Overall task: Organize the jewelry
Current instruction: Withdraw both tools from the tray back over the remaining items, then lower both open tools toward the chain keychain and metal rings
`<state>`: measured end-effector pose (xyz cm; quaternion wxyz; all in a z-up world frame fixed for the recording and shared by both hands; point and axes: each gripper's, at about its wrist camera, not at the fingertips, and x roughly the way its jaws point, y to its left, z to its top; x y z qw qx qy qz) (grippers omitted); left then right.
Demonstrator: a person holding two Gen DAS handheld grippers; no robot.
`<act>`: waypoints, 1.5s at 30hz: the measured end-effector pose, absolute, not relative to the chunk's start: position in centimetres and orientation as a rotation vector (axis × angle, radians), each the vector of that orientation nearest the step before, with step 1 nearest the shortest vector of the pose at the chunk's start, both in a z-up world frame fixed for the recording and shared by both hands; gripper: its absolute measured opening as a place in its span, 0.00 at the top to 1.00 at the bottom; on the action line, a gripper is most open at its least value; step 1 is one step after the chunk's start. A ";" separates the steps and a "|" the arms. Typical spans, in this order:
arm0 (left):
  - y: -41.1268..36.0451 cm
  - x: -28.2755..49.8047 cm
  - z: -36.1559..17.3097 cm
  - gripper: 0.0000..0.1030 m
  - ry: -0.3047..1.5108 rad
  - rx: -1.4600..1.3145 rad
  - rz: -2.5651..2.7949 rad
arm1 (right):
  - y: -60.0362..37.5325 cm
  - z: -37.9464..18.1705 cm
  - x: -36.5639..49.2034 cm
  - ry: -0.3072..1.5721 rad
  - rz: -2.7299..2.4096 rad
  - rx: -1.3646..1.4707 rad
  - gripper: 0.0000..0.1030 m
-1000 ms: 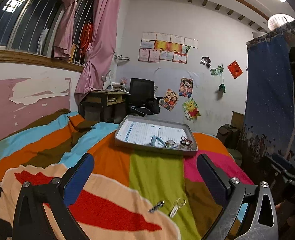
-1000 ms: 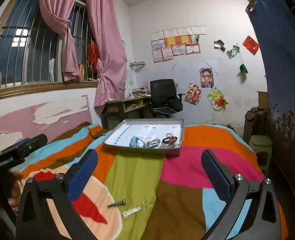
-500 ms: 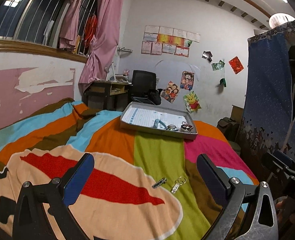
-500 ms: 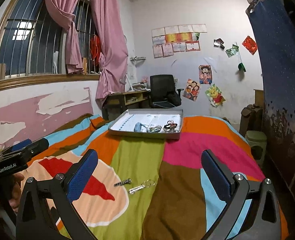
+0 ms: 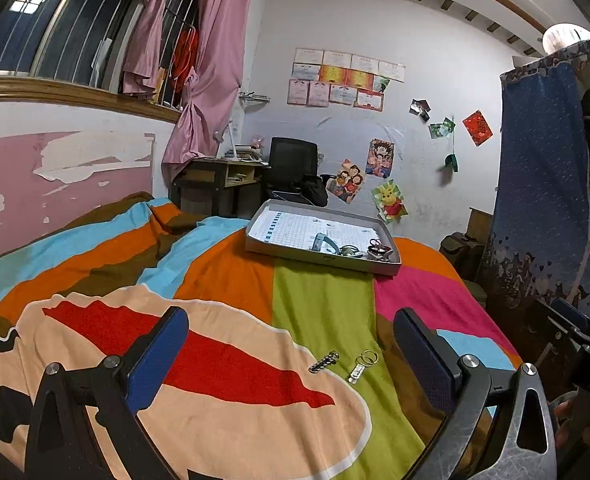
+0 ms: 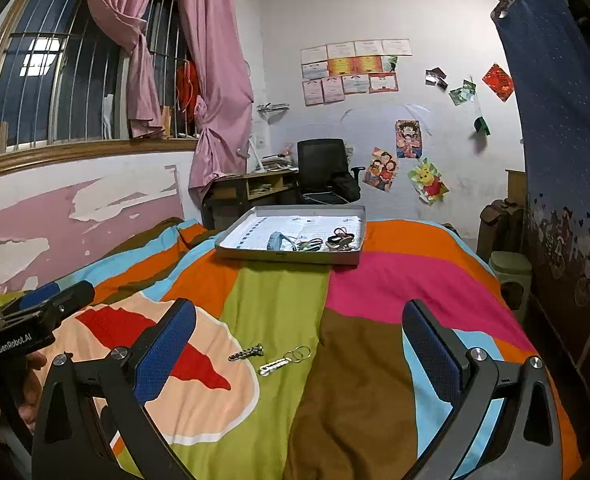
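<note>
Left gripper spread wide above striped bedspread, holding nothing. 2 small metal trinkets, dark charm and ringed silver charm, side by side on green stripe. Farther back, grey tray holding jewelry pile.

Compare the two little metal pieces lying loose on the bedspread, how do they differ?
The dark piece is a short bar with no ring; the silver piece is paler, longer, and ends in rings. The dark piece lies on the peach patch's edge, the silver piece on the green stripe. Both lie side by side, apart, outside the tray.
</note>
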<state>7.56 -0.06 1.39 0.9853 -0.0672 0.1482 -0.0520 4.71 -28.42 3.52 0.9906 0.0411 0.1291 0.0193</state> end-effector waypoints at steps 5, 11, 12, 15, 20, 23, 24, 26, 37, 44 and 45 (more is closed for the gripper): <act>-0.8 9.0 1.4 0.00 0.295 -0.102 -0.094 | -28.8 3.2 5.5 0.247 0.025 0.096 0.01; -1.0 11.8 2.3 0.00 0.281 -0.105 -0.091 | -29.8 4.0 7.9 0.208 0.009 0.091 0.01; -1.0 12.7 2.6 0.00 0.278 -0.115 -0.091 | -30.0 4.2 8.4 0.200 0.001 0.080 0.01; -1.2 14.5 3.1 0.00 0.262 -0.125 -0.087 | -30.7 4.7 9.8 0.187 -0.010 0.082 0.01; -2.0 18.0 3.6 0.00 0.239 -0.123 -0.098 | -31.2 5.7 13.0 0.182 0.003 0.065 0.01; -2.4 20.1 3.3 0.00 0.241 -0.126 -0.102 | -31.1 6.2 15.4 0.174 0.013 0.037 0.01; -2.4 21.0 3.0 0.00 0.249 -0.129 -0.104 | -31.0 6.3 15.9 0.173 0.013 0.032 0.01; -2.4 22.3 2.6 0.00 0.259 -0.133 -0.100 | -30.9 6.5 17.3 0.170 0.018 0.028 0.01; -0.8 29.0 -2.2 0.00 0.476 -0.141 -0.168 | -31.1 4.1 25.4 0.287 0.091 -0.029 0.01; -1.6 32.2 -6.6 0.00 0.736 -0.085 -0.279 | -31.2 -2.4 30.3 0.578 0.245 -0.036 0.02; -1.9 32.3 -7.2 0.00 0.766 -0.069 -0.300 | -31.3 -3.2 30.8 0.622 0.261 -0.031 0.02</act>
